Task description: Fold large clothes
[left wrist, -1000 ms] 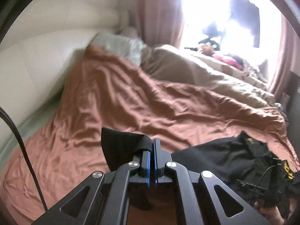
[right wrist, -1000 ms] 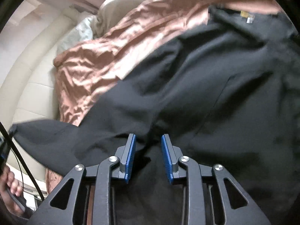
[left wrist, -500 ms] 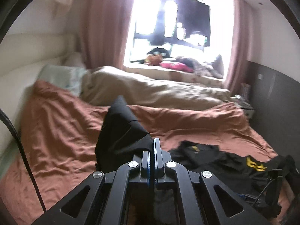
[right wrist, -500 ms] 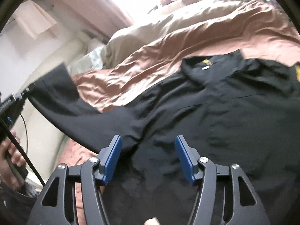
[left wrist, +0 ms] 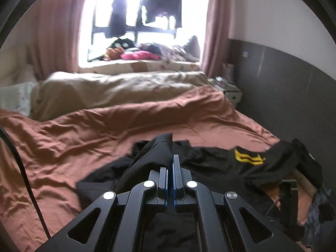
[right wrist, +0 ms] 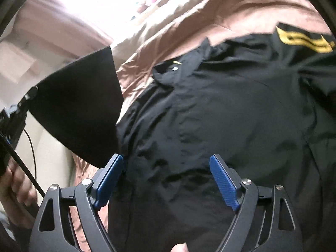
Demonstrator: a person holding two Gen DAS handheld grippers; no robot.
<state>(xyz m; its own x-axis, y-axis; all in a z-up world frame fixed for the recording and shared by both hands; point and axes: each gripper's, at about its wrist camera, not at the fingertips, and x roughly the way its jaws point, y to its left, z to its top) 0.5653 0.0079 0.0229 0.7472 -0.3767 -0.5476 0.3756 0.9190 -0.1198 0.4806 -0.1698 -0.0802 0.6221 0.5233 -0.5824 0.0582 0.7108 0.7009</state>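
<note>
Left wrist view: left tongs [left wrist: 172, 180] clenched on a black sleeve [left wrist: 155, 153] of the black shirt [left wrist: 220, 168], carried over the shirt body, which lies spread on the rust-brown bed cover [left wrist: 84, 138]; step in hand looks like the sleeve fold-in; next move likely calls for laying the sleeve flat across the chest and letting go; yellow logo [left wrist: 248, 157] marks the far shoulder side, shirt edge there hangs near the bed's right edge by the dark wall [left wrist: 294, 88]; plenty of free cover to the left; right wrist view: right tongs [right wrist: 167, 176] released, jaws have just been opening, nothing pinched, hovering over the shirt body; lifted sleeve stretches left to the other tongs in a hand [right wrist: 16, 180]; collar [right wrist: 178, 67] points up the bed.
</note>
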